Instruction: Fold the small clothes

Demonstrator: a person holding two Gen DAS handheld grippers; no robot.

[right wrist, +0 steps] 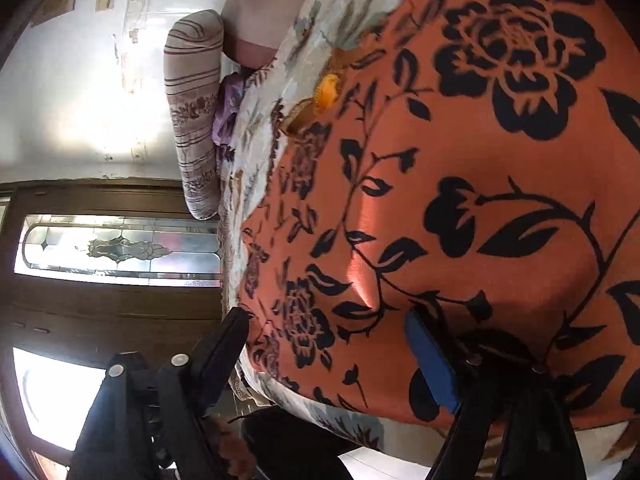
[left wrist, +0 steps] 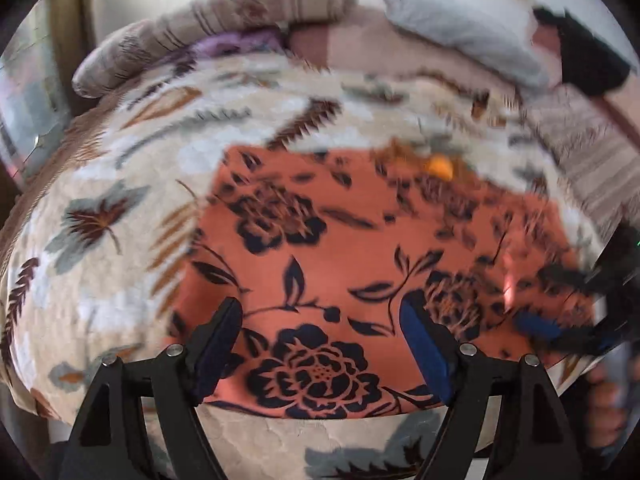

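An orange garment with black flowers lies flat on a leaf-patterned blanket. My left gripper is open above its near edge and holds nothing. The right gripper shows blurred at the garment's right side in the left wrist view. In the right wrist view the right gripper is open, rolled sideways, with the garment between and beyond its fingers. A small orange-yellow patch sits at the garment's far edge.
A striped bolster and a grey-blue pillow lie at the far side of the bed. A purple cloth is tucked by the bolster. A black object sits at the far right. A wooden door with glass stands beyond.
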